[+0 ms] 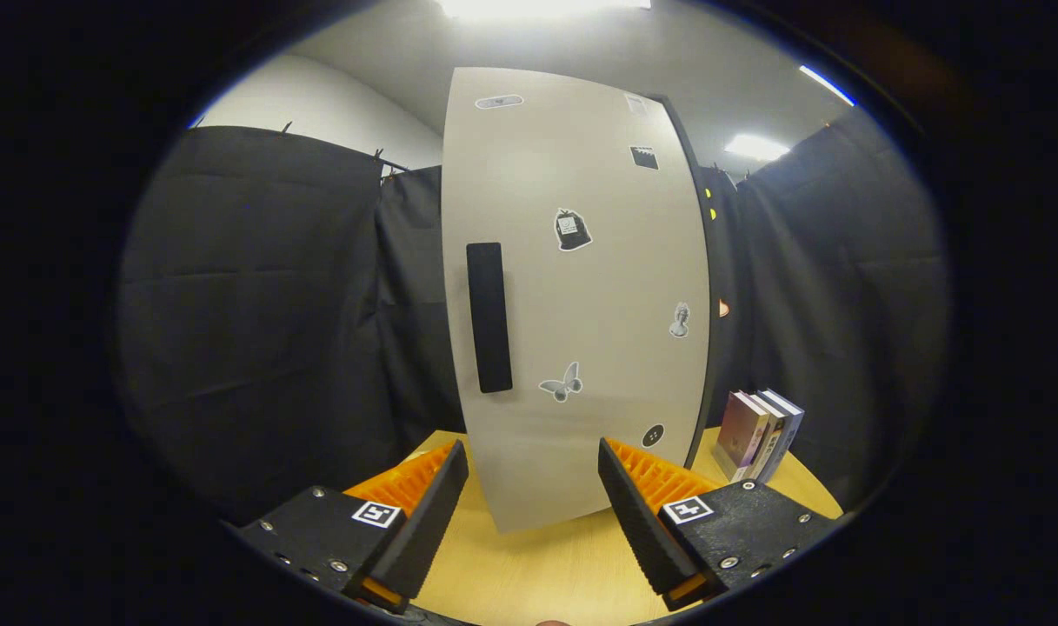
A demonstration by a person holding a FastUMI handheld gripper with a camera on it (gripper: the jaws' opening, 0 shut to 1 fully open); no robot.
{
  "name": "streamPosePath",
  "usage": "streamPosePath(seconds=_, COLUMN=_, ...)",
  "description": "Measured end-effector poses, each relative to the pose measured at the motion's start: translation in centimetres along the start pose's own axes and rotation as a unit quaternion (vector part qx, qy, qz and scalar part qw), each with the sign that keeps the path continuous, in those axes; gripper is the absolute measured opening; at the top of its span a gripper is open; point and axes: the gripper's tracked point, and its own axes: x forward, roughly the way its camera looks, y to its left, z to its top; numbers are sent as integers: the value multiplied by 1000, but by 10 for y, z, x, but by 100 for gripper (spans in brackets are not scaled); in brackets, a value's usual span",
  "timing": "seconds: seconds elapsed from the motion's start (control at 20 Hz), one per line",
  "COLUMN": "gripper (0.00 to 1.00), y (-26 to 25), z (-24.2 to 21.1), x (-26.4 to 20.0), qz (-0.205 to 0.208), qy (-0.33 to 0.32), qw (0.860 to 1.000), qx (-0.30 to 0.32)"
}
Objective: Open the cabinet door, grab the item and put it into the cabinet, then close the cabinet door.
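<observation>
the gripper [533, 474] is spread wide, its two fingers well apart with nothing between them but bare table [529, 565] and the lower edge of the cabinet door. each finger has a black ribbed pad facing inward and an orange ribbed back; the left finger [424, 513] and the right finger [637, 513] touch nothing. a square black-and-white marker sits on each black finger base.

the table is light wood and carries everything in view.

just ahead of the fingers stands the cabinet door [581, 296], a pale grey panel, upright. its bottom edge reaches down between the fingertips. a long black handle [489, 317] runs vertically near the door's left edge. several small stickers are scattered on the panel, among them a butterfly [562, 382] low down and a dark bell-like shape [571, 230] higher up. whether the door is fully closed cannot be told; a dark strip of the cabinet [707, 261] shows along its right edge.

beyond the right finger, to the right of the cabinet, a small row of books [759, 435] stands upright on the table, leaning slightly, close to the cabinet's side but apart from it.

black cloth [259, 304] hangs behind on both sides.
</observation>
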Motion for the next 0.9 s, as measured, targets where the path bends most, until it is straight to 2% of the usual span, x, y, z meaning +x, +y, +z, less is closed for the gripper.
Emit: streamPosePath(seconds=0.9, gripper=94, y=-11, z=7, x=-5, qz=-19, qy=-13, qw=999, qx=30)
